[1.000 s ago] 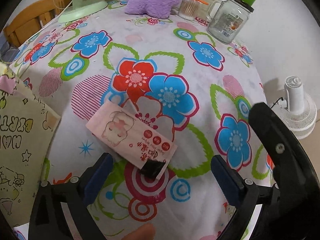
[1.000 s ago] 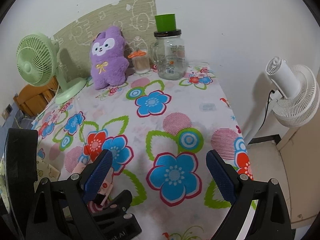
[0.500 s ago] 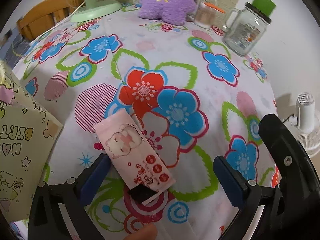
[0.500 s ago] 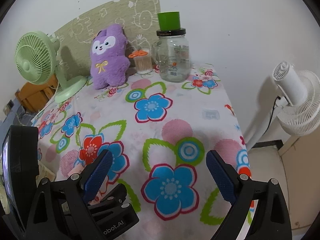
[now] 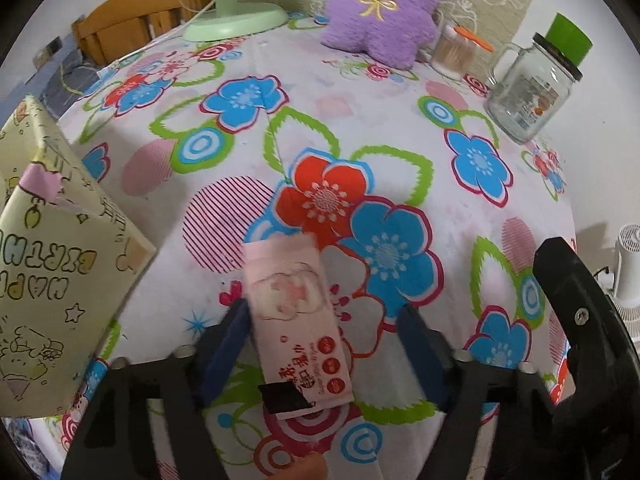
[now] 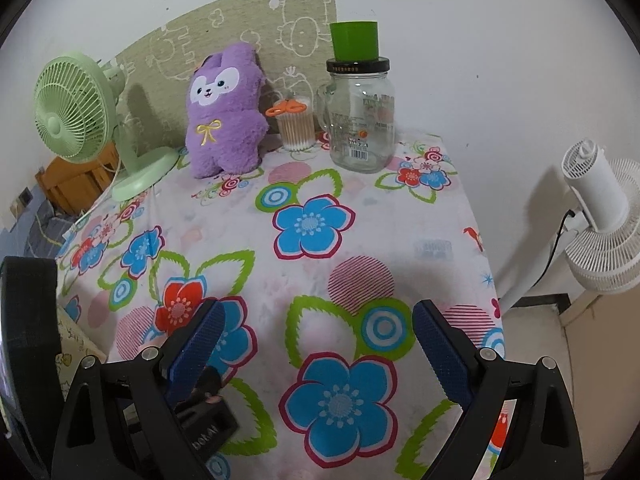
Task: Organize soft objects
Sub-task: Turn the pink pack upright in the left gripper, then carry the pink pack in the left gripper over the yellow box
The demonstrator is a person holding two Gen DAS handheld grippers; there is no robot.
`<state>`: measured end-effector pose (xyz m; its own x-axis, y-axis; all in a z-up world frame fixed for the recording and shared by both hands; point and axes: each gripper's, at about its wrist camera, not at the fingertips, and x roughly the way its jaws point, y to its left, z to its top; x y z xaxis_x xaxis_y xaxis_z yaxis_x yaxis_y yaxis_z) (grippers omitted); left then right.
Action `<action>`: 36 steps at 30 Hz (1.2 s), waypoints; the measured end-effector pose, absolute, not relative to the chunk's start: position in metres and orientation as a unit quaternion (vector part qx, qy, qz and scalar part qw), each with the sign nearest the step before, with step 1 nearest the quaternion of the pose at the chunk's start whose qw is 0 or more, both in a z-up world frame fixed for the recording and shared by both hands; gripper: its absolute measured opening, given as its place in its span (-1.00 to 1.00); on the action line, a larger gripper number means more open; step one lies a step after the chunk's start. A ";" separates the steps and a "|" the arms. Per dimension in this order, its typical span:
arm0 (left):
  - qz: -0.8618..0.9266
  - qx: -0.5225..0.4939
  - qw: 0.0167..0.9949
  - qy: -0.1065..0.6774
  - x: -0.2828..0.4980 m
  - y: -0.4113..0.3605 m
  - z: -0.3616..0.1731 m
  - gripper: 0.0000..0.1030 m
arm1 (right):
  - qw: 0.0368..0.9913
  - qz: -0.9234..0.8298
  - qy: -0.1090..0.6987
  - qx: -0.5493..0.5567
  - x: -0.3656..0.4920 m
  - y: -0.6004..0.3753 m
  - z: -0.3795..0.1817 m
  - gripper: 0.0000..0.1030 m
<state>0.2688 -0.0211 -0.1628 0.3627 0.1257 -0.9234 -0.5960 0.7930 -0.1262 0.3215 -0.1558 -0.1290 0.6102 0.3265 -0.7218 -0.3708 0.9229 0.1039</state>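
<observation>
Between your left tongs (image 5: pixel 324 344) lies the pink wipes pack (image 5: pixel 298 328), flat on the flowered desk (image 5: pixel 360 128) near its front edge. Its long side runs away from you, and its black tab end is nearest the camera. The left pad (image 5: pixel 224 352) sits right against the pack's left edge, or very nearly; the right pad stands clear of it, with bare cloth showing between. These jaws have just been closing around the pack, yet they are half spread and do not pinch it.

Your right tongs (image 6: pixel 318 354) are spread wide over the blue flower at the desk's front, with nothing between them. Just left of them, part of the left tool shows low in the right view.

At the back of the desk the purple plush (image 5: pixel 384 12) stands upright against the wall panel, well apart from both tongs. Beside it are a cotton swab tub (image 6: pixel 297 128) and a glass jar (image 6: pixel 362 120), with a green fan (image 6: pixel 76 108) on the other side. A yellow gift box (image 5: pixel 52 280) stands at the desk's left.
</observation>
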 end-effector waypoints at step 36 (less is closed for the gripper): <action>0.195 -0.185 0.845 0.462 0.213 0.002 -0.100 -0.22 | 0.914 0.212 0.342 -0.038 0.252 -0.128 -0.067 0.87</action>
<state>0.2127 0.0024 -0.1000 0.4975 0.1596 -0.8527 -0.5012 0.8552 -0.1323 0.2522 -0.1282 -0.0673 0.6752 0.3627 -0.6424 -0.4143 0.9069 0.0766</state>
